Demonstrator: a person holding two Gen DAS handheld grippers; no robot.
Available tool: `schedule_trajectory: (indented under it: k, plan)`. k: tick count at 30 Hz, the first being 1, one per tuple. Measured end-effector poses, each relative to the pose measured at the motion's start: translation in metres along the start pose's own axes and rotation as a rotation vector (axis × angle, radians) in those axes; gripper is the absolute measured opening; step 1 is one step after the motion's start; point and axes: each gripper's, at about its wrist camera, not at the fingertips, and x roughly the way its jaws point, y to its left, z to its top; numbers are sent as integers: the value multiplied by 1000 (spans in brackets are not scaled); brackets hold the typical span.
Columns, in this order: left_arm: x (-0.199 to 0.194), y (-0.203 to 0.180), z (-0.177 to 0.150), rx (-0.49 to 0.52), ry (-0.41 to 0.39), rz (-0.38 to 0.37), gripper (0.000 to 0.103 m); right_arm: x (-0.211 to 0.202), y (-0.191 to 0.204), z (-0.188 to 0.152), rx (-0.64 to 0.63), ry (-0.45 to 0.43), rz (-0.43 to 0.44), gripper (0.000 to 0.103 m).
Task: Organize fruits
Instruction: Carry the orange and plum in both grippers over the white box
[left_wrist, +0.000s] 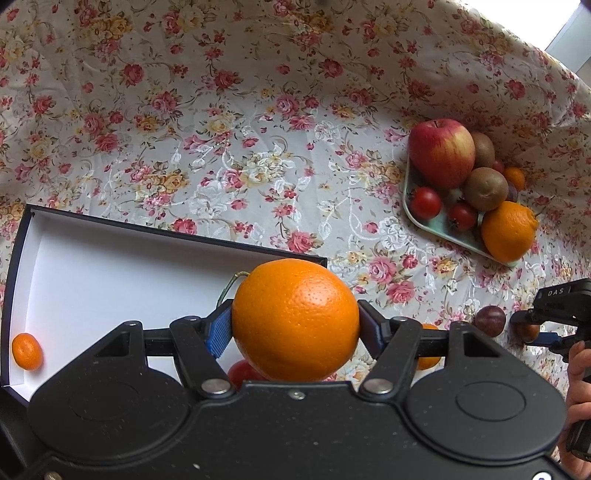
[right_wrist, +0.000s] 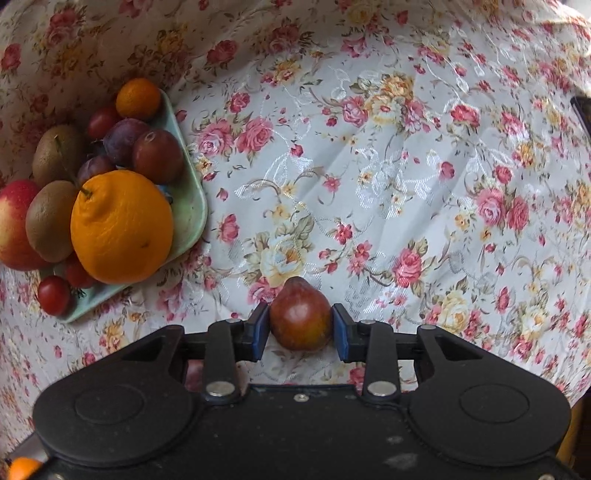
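A large orange is pinched between the blue pads of the left gripper, held above the near right corner of an open white-lined box with dark walls. A small mandarin is seen lying in the near left corner of that box, and part of a red tomato is visible below the held orange; whether it lies inside the box cannot be told. A dark red-brown plum is clamped between the pads of the right gripper, just above the cloth.

Everything is set on a white tablecloth printed with pink and yellow roses, which is also draped up behind the scene. Bright daylight is admitted at the far right corner. The letters "DAS" are read on the right gripper's body in the left wrist view.

A pale green tray is placed at the far right of the box. It is loaded with a red-yellow apple, two kiwis, another large orange with a stem, a small mandarin at the far corner, several dark plums and cherry tomatoes. A loose plum is seen on the cloth between the two grippers. A hand is seen at the right edge.
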Motion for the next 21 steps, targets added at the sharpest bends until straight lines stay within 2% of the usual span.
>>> schedule_trajectory:
  k: [6,12,15,21]
  plan:
    - [-3,9,2,-22,-12,8,69,-22,12,-9,-48,-38,-3,36]
    - [-10,30,3,-58,-41,31,69,-64,43,-31,-124,-78,101,36]
    - [-13,43,4,-76,-58,60,69,-84,70,-52,-204,-117,143,36]
    - [-18,77,5,-122,-78,111,69,-113,132,-120,-423,-207,194,36]
